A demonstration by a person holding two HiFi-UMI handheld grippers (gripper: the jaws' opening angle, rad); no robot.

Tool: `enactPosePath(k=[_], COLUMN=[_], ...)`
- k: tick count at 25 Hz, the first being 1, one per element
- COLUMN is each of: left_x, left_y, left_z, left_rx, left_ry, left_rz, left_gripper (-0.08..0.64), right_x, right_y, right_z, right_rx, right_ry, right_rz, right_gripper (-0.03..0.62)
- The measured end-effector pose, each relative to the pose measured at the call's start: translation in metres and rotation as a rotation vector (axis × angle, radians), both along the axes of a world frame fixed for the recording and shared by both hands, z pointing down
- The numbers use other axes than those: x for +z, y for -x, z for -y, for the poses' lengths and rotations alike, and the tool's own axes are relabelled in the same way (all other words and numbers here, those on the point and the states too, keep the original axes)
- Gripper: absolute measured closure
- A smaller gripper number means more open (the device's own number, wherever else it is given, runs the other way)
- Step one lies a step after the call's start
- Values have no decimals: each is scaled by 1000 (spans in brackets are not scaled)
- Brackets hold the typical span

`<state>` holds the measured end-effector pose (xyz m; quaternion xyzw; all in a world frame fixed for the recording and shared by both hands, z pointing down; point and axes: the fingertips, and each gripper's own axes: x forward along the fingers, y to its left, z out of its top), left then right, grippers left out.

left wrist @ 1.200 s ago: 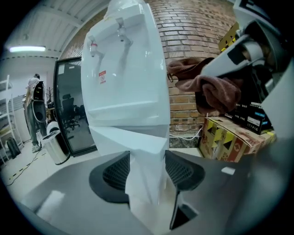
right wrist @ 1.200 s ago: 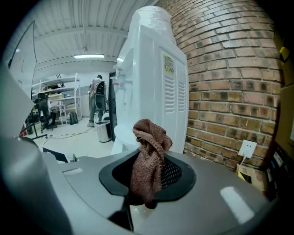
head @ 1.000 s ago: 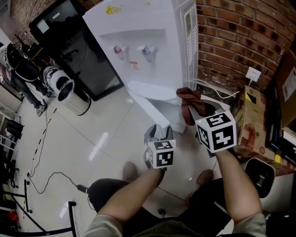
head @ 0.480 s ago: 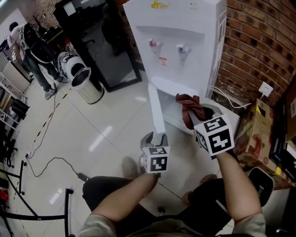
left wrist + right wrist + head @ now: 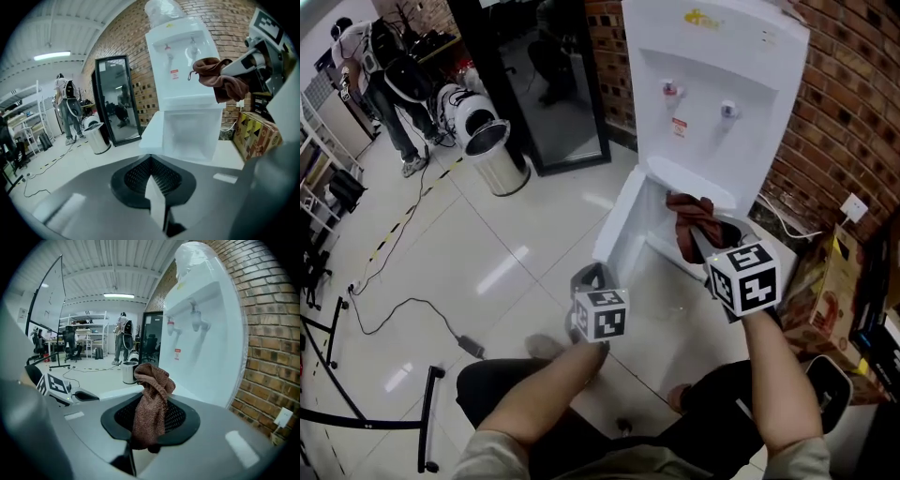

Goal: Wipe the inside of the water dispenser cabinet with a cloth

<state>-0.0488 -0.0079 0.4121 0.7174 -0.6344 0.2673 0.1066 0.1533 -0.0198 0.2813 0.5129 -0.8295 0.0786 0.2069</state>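
We hold the right gripper [image 5: 705,234] with its jaws pinching the brown cloth [image 5: 686,211], which hangs just in front of the water dispenser's [image 5: 712,56] open cabinet [image 5: 661,230] (door [image 5: 617,225] swung out leftward). The left gripper's [image 5: 589,277] jaws have just closed together, nothing between them.

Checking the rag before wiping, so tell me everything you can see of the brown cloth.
The cloth is reddish-brown, knitted-looking and soft, bunched into a crumpled wad. The right gripper pinches one end between its jaws; the rest sticks out and flops over. Nothing else touches it. It is held in the air before the water dispenser's open lower cabinet.
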Motion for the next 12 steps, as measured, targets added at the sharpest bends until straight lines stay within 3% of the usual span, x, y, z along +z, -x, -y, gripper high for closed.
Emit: enactPosePath(k=[8, 12], left_x=[9, 6], left_y=[63, 73], left_z=[34, 57], left_rx=[-91, -99], left_ry=[17, 5], left_rz=[16, -10], left_gripper=[560, 560], right_x=[14, 20], right_y=[63, 78], right_z=[15, 27], right_rx=[-119, -135], right_ry=[0, 11], right_rz=[-96, -101], right_gripper=[483, 483])
